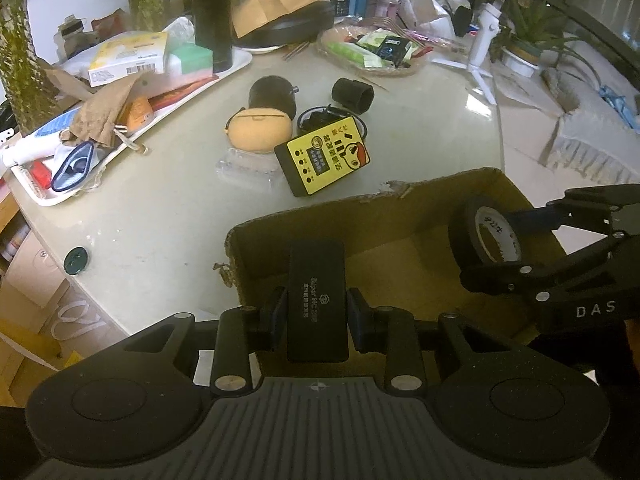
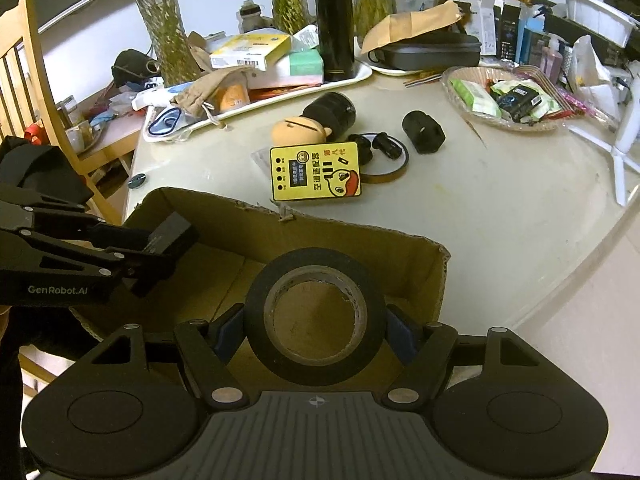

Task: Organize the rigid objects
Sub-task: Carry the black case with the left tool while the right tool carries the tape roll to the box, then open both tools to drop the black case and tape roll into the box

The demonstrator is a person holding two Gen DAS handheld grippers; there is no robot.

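Note:
My left gripper is shut on a flat black box and holds it over the open cardboard box. It also shows in the right wrist view. My right gripper is shut on a roll of black tape, held over the same cardboard box; the roll shows in the left wrist view. On the table beyond lie a yellow-faced black adapter, a tan case, a black cylinder and a black cap.
A white tray of clutter and a tall black flask stand at the back left. A wicker dish of packets is at the back. A thin tape ring with small black parts lies by the adapter. A wooden chair stands left.

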